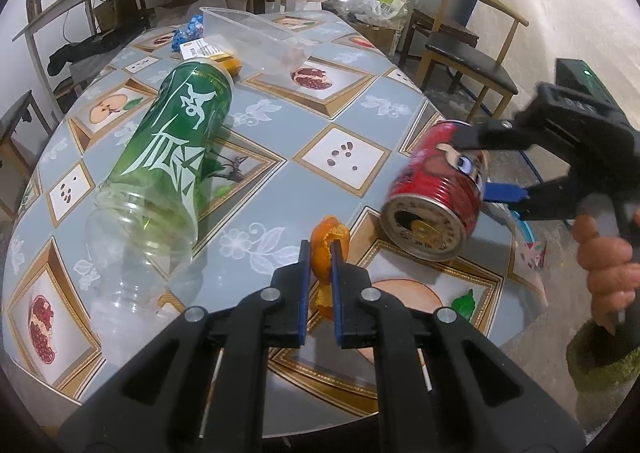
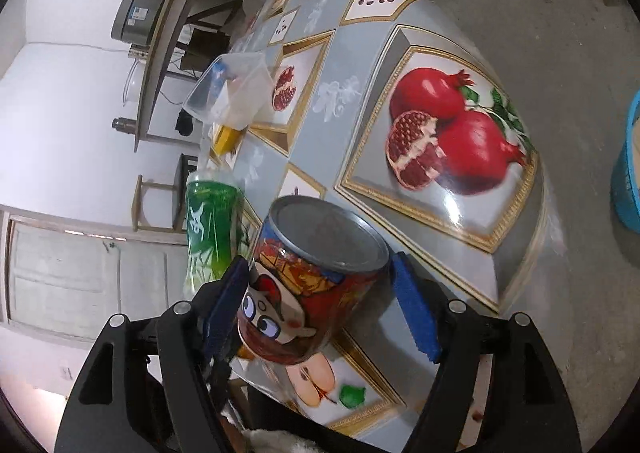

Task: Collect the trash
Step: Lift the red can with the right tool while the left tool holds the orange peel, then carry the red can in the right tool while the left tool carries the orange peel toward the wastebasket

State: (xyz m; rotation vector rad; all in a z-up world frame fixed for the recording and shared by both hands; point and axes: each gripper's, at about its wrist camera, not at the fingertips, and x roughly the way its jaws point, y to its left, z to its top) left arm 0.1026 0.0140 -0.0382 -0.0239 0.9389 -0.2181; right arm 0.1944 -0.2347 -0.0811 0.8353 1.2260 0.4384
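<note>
Motion-blurred red can [image 1: 436, 189]; blue bin [image 2: 628, 165] cut off at right wrist view's edge.

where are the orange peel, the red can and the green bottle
orange peel [image 1: 329, 241], left wrist view, on its upper curl above the fingers
red can [image 2: 316, 285], right wrist view, on its printed side wall
green bottle [image 1: 180, 133], left wrist view, on the middle of its green label

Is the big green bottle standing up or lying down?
Lying down. The green bottle rests on its side on the table, clear base toward the camera.
</note>
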